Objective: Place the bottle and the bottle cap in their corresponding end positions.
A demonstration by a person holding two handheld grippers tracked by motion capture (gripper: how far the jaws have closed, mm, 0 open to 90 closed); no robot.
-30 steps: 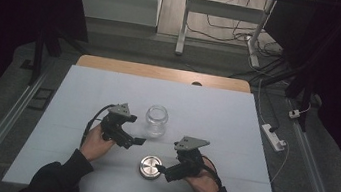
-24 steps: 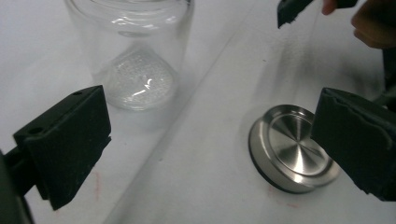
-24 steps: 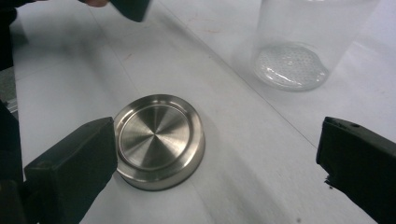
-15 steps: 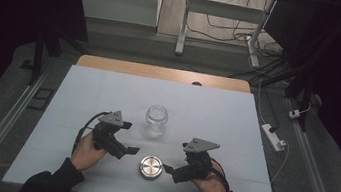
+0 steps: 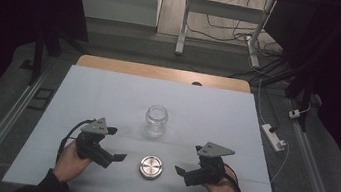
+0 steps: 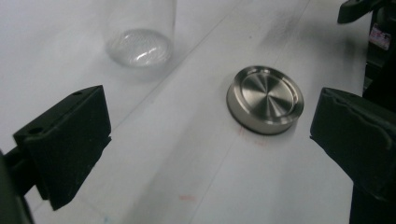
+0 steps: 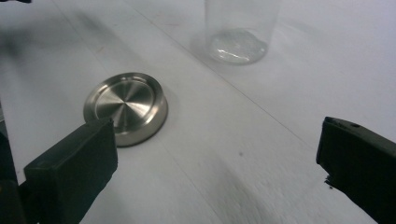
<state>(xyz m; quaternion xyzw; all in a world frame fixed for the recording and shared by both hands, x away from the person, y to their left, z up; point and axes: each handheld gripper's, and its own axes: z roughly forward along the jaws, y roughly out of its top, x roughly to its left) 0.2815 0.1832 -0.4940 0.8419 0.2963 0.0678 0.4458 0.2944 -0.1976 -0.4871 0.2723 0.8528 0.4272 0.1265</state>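
Observation:
A clear glass jar (image 5: 156, 120) stands upright and without a lid in the middle of the white table (image 5: 107, 97). A round steel lid (image 5: 151, 167) lies flat in front of it, near the front edge. My left gripper (image 5: 115, 144) is open, left of the lid, and holds nothing. My right gripper (image 5: 188, 160) is open, right of the lid, and also holds nothing. In the left gripper view the lid (image 6: 265, 99) lies between the spread jaws of the left gripper (image 6: 210, 140), with the jar (image 6: 140, 32) beyond. The right gripper view shows the lid (image 7: 125, 105), the jar (image 7: 240, 32) and the open right gripper (image 7: 210, 163).
A wooden strip (image 5: 161, 72) runs along the table's far edge. On the floor to the right lies a white power strip (image 5: 274, 137) with cables. Metal rails (image 5: 8, 118) run along both sides of the table. The other gripper (image 6: 369, 28) shows at the top right of the left gripper view.
Both grippers have drawn back toward the front edge and apart from each other. The left one moved away from the jar. Jar and lid have not moved.

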